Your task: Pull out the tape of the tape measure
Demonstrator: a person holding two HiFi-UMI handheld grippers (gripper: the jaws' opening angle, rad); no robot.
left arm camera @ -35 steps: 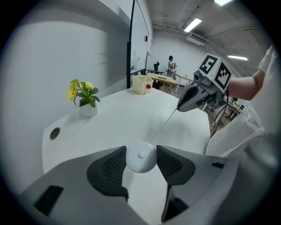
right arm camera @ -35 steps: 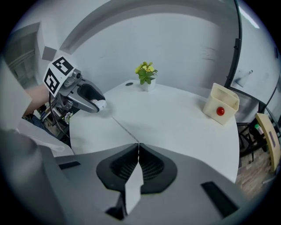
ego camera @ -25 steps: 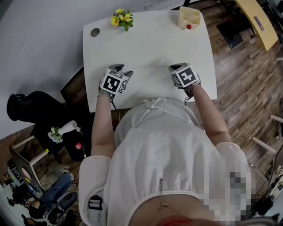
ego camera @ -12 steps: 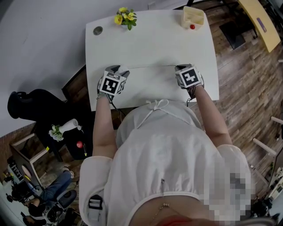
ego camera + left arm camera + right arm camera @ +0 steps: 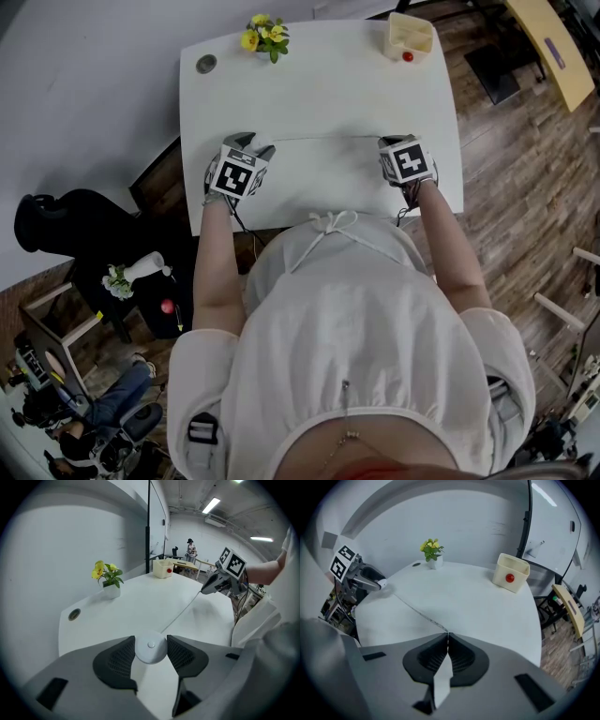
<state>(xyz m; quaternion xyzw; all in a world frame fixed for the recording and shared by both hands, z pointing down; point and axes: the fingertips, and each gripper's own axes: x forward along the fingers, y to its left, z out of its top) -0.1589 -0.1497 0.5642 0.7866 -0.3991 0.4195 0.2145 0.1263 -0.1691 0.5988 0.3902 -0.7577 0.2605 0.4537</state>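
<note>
Left gripper point(image 5: 151, 641) clamps the round white plastic tape measure point(image 5: 150, 650) near the white table's point(image 5: 319, 84) front edge. Right gripper point(image 5: 447, 635) is pinched tight on the thin white tape point(image 5: 415, 611), stretched between them. Pulling looks under way; next, draw right gripper farther away.

Lab-like workroom: white table point(image 5: 319, 103), ceiling strip lights point(image 5: 211, 505).

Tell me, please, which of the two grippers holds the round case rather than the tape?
The left gripper: its jaws clamp the round white case, while the right gripper is shut flat on the thin tape.
</note>
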